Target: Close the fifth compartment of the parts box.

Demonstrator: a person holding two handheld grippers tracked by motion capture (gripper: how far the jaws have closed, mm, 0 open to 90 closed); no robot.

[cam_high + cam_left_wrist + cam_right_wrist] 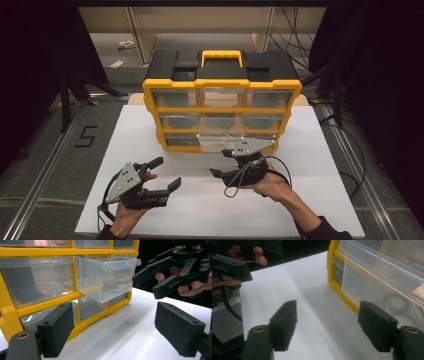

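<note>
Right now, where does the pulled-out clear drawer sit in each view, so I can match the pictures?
High view: clear drawer sticks out of the cabinet's middle column, just behind the right gripper.
Left gripper view: upper centre, jutting toward the camera.
Right gripper view: upper right, seen from below.
Shared landmark: the yellow cabinet frame.

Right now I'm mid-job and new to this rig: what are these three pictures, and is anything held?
A person holds two hand-held tools. The high view looks down on a white table bearing a yellow and black plastic drawer cabinet. One clear plastic drawer in its middle column is pulled out. The left gripper and right gripper each carry a camera looking along two black jaws. Both grippers are open, nothing between their jaws. The left gripper view shows the drawer sticking out; the right gripper view shows the cabinet's edge beside its jaws.
</note>
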